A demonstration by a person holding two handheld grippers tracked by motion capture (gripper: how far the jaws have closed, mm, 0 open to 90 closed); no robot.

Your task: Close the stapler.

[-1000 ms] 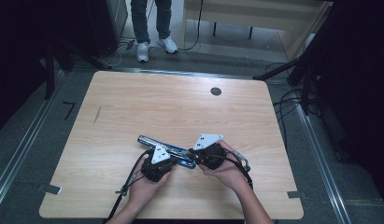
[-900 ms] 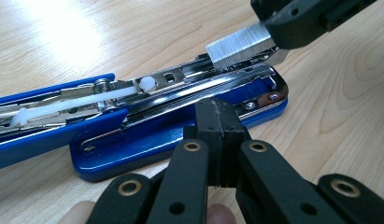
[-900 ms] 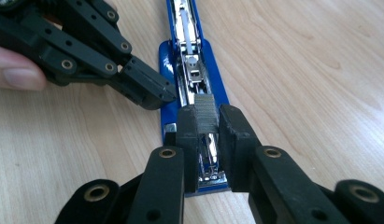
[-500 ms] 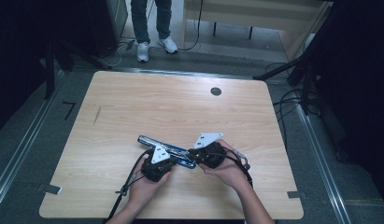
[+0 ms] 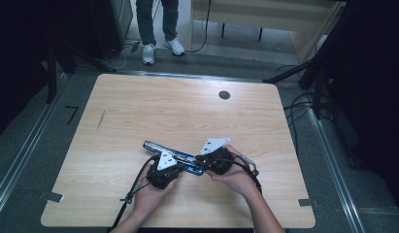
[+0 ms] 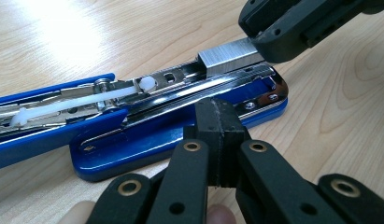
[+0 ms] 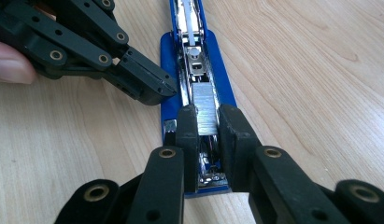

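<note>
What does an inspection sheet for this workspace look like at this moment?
Surface: light wooden table, dark round grommet.
Job's things: opened blue metal stapler lying flat, silver staple strip in its channel.
Clutter: nothing seen.
Grippers: left gripper shut, tips against the stapler's base; right gripper shut on the staple strip.
Cables: black cable trailing from the left gripper.
Surroundings: a person's legs in white shoes, wooden bench.
</note>
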